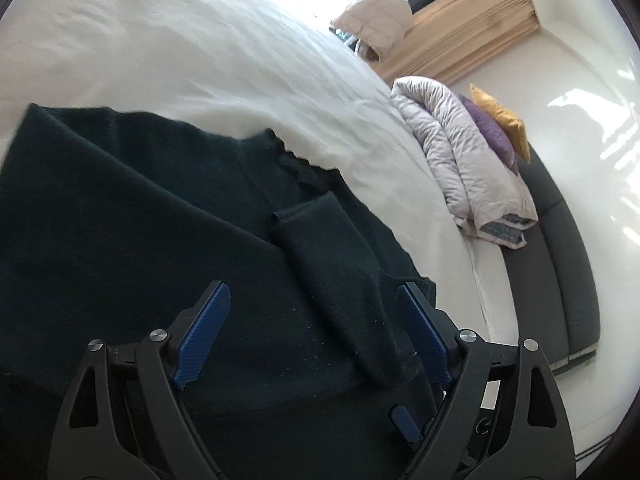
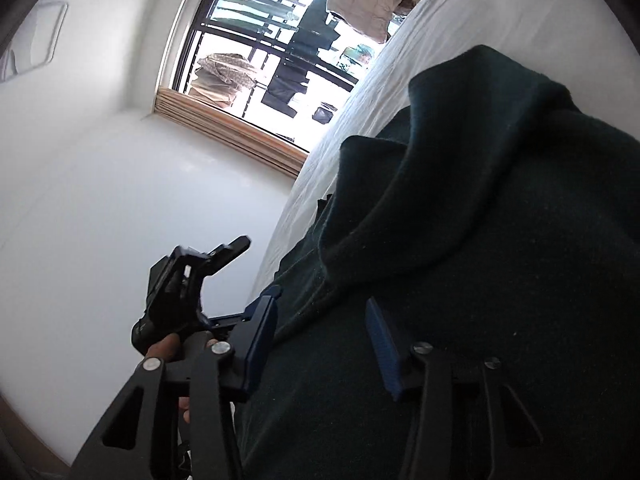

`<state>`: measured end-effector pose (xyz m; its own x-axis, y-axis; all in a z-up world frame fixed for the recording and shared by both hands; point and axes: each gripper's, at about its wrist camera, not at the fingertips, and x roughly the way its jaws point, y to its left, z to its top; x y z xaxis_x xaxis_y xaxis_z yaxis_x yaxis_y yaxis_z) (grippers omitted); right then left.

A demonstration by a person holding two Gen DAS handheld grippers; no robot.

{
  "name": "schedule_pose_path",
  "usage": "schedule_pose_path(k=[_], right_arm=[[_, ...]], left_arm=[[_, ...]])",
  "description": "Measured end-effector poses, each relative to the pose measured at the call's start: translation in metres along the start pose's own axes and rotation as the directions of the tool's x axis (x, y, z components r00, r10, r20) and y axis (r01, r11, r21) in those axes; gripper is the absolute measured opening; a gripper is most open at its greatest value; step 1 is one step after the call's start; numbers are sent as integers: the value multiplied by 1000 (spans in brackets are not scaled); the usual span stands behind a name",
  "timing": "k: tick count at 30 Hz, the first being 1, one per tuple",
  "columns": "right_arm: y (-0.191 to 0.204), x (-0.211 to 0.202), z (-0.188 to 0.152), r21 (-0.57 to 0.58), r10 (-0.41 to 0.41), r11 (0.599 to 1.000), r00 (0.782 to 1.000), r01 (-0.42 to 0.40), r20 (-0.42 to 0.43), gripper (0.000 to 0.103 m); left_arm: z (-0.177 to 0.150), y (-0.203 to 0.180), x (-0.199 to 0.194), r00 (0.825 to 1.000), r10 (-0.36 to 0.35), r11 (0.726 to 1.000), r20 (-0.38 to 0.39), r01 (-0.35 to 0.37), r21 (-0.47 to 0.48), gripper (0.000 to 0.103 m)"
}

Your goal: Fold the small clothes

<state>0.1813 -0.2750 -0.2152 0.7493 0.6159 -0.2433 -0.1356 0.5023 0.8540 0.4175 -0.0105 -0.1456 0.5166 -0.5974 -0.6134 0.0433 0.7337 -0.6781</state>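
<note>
Garment (image 1: 140, 208), dark green, lies spread at the bed's (image 1: 180, 60) near edge, a sleeve (image 1: 332, 272) folded across it; left hand-held gripper (image 1: 314, 312) hovers above with jaws wide, nothing held; right hand-held gripper (image 2: 322, 320) has jaws half apart over the cloth, pads not pressing it; duvet (image 1: 460, 152) at the far corner.

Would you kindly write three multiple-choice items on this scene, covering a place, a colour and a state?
1. Where does the dark garment lie?
A. on the white bed
B. on the floor
C. over a chair

2. What colour is the cushion beside the purple cushion?
A. red
B. yellow
C. white

3. How do the jaws of the left gripper stand?
A. clamped on a sleeve
B. shut, empty
C. wide open

Answers: 1 A, white sheet surrounds it; 2 B, yellow corner shows; 3 C, pads far apart, pinching nothing.
</note>
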Motion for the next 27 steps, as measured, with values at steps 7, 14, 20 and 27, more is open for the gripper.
schedule_pose_path(k=[7,14,20,27], right_arm=[[-1,6,-10,-28,38,999,999,-38,5,45],[-8,9,-16,-17,58,998,998,-58,13,43],[-7,6,-21,-16,57,998,998,-57,14,43],[-9,5,-21,-14,54,998,998,-54,15,39]], left_arm=[[11,-12,50,997,26,997,-73,-32,-73,85],[21,-11,70,995,-42,989,-95,28,-144,63],[17,0,79,989,-102,974,-106,78,-211,48],[31,4,95,987,-125,965,-99,97,-244,36]])
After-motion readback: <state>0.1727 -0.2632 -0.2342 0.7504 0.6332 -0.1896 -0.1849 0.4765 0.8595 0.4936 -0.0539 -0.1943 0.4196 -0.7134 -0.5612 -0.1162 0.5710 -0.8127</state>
